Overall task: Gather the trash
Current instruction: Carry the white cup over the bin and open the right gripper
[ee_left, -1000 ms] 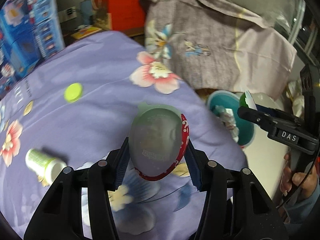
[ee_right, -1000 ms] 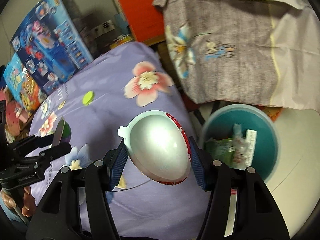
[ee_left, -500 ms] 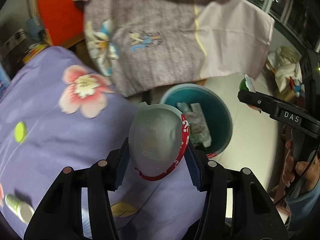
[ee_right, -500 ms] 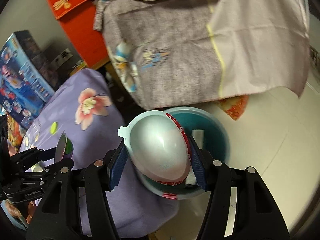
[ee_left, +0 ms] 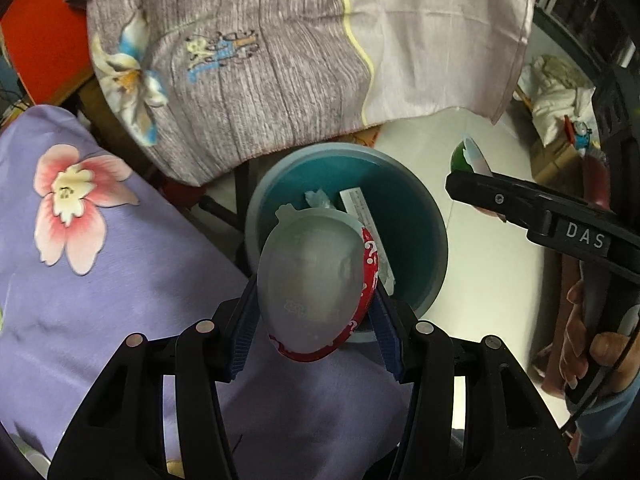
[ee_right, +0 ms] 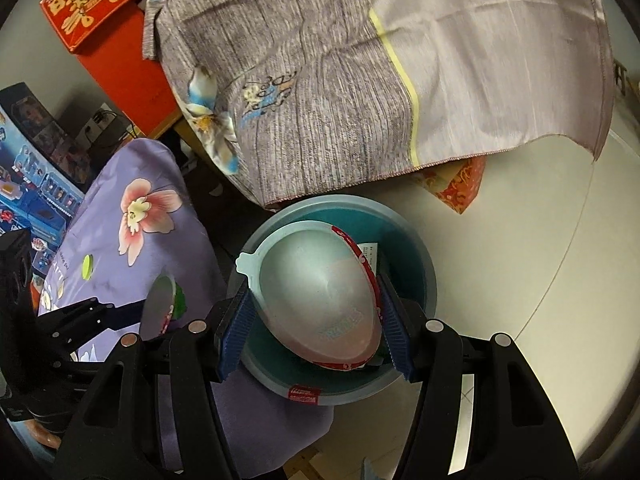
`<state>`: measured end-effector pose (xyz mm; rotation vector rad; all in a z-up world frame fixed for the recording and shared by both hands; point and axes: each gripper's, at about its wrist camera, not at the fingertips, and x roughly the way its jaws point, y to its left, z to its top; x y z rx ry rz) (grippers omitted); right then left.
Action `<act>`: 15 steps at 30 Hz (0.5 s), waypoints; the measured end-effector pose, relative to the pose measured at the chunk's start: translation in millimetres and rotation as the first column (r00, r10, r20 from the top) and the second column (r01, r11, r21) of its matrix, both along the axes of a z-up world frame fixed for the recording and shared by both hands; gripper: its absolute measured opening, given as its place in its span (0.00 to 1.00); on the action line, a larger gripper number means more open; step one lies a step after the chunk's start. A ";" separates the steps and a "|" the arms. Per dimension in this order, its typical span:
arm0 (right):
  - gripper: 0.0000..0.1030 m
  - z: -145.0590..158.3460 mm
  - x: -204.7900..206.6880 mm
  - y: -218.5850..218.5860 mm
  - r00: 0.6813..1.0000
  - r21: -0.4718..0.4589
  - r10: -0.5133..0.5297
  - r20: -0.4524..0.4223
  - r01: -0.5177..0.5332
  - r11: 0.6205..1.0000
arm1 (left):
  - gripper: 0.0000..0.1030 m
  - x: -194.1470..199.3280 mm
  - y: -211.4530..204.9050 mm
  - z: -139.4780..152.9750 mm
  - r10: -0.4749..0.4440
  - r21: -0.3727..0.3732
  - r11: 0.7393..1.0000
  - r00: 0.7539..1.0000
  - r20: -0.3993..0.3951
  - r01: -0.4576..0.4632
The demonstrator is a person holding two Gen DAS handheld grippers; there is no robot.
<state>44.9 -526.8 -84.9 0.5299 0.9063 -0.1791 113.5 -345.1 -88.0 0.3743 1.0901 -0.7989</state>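
Note:
My left gripper (ee_left: 314, 300) is shut on a clear egg-shaped plastic shell with a red rim (ee_left: 314, 280), held over the near edge of a teal bin (ee_left: 424, 248) on the floor. My right gripper (ee_right: 316, 312) is shut on a matching egg-shaped shell (ee_right: 316, 296), held right above the same bin (ee_right: 412, 256). The bin holds wrappers and a white paper strip (ee_left: 360, 210). Each gripper shows in the other's view: the right one (ee_left: 472, 168) on the right, the left one (ee_right: 160, 308) on the left.
A table with a purple flowered cloth (ee_left: 100, 272) lies left of the bin, a green cap (ee_right: 87, 266) on it. A grey patterned cloth (ee_left: 248, 64) hangs behind the bin. Pale floor (ee_right: 520, 280) lies to the right. A red cabinet (ee_right: 132, 72) and toy boxes (ee_right: 36, 184) stand at the back left.
Both grippers have swung right, off the purple table and over the teal bin, each still holding its egg shell. The bin now sits directly under the shells.

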 end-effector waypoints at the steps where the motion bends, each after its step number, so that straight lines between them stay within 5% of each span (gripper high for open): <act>1: 0.55 -1.6 0.2 -1.0 1.000 0.002 -0.001 -0.003 0.001 1.000 | 0.52 1.4 -2.6 -2.7 -0.002 0.001 1.000 1.000 -0.007 0.002; 15: 0.55 -11.9 6.5 -10.3 0.999 0.007 -0.024 -0.036 0.024 1.000 | 0.54 9.2 -24.7 -23.2 -0.027 0.003 1.000 0.997 -0.066 0.027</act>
